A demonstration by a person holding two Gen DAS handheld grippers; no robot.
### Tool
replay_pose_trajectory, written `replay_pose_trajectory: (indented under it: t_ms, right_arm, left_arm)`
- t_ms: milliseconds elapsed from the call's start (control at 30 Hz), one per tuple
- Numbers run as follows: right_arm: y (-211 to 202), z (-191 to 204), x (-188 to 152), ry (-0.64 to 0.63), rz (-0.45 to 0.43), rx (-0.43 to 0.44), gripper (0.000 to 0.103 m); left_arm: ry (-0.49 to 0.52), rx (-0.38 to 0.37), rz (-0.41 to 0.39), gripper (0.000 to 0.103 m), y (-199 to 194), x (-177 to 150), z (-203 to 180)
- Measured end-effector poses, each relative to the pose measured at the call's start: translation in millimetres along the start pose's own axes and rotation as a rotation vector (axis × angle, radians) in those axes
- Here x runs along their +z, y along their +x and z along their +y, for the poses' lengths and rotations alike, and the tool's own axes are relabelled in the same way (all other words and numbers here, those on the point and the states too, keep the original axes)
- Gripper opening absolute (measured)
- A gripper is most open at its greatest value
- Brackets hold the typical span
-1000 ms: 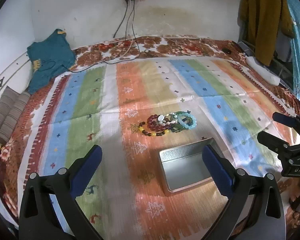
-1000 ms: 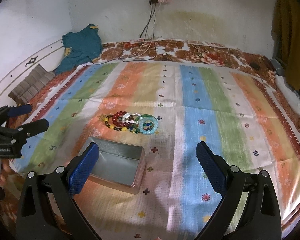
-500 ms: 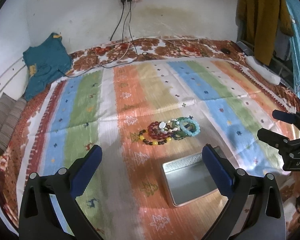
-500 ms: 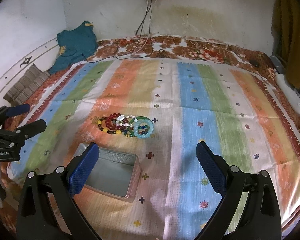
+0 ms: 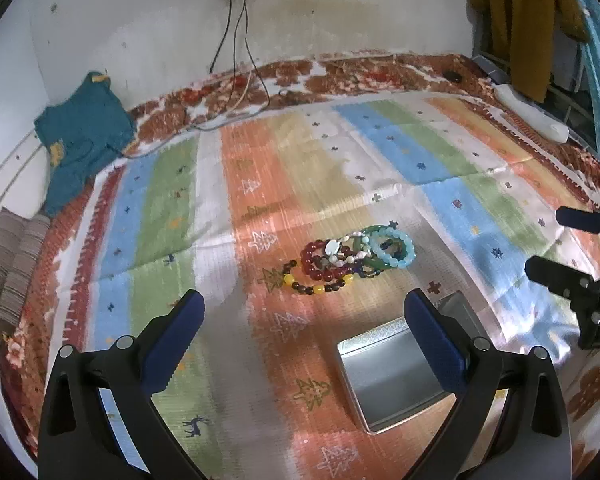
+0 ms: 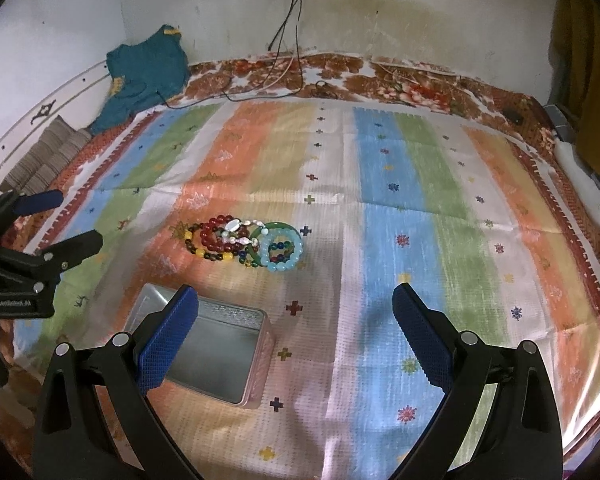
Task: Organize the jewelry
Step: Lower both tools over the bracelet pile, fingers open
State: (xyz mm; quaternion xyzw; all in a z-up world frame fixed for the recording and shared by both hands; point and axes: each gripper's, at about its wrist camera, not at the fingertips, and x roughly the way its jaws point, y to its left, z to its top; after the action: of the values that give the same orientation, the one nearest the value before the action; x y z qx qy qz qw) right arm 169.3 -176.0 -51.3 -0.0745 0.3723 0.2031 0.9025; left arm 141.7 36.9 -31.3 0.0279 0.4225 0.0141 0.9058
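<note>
A pile of bead bracelets (image 5: pixel 350 256) lies on the striped bedspread: red, brown-and-yellow, white, green and pale blue ones. It also shows in the right wrist view (image 6: pixel 246 242). An open, empty silver tin (image 5: pixel 396 372) sits nearer than the pile, also seen in the right wrist view (image 6: pixel 216 350). My left gripper (image 5: pixel 304 316) is open and empty, above the cloth short of the bracelets. My right gripper (image 6: pixel 296 314) is open and empty, to the right of the tin. Each gripper shows at the edge of the other's view.
A teal garment (image 5: pixel 80 140) and folded striped cloth (image 5: pixel 12 264) lie at the bed's far left. Cables (image 5: pixel 240 80) hang from a wall socket onto the bed. A white object (image 6: pixel 584 188) lies at the right edge. Clothes (image 5: pixel 516 20) hang at the far right.
Both grippers have drawn back and tilted, so the bracelets and tin sit lower and nearer in both views. Both stay open. Nothing on the bed has moved.
</note>
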Motion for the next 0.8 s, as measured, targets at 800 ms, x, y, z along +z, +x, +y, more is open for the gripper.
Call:
replay_pose_trajectory:
  t_ms: [800]
  right_arm:
    - [63.1,-6.2,22.6,0.007,0.143,-0.001,0.098]
  left_arm:
    - [0.046,-0.028,0.111,0.097,64.1,28.6,1.2]
